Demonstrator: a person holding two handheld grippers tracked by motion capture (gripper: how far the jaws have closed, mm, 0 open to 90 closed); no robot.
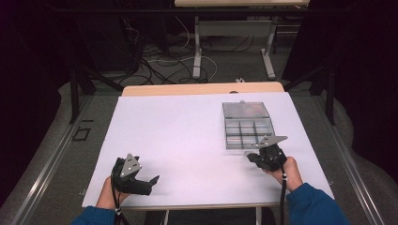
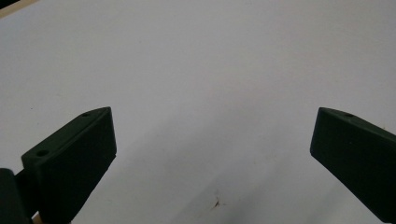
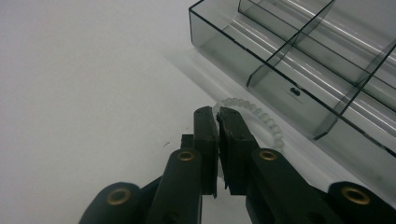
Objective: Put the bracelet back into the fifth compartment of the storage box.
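Pinching: right gripper (image 3: pixel 217 116) jaws pressed on a clear bead bracelet (image 3: pixel 261 122), just beside the compartment box (image 3: pixel 299 56).
Left gripper (image 2: pixel 212 135): jaws spread over bare tabletop (image 2: pixel 196 60).
High view: bracelet too small to tell.

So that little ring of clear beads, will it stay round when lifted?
Probably not. The bead bracelet looks like small beads on a string, so it should sag into a loop from the right tool, which is shut on it. It seems light, and the smooth beads may slip.
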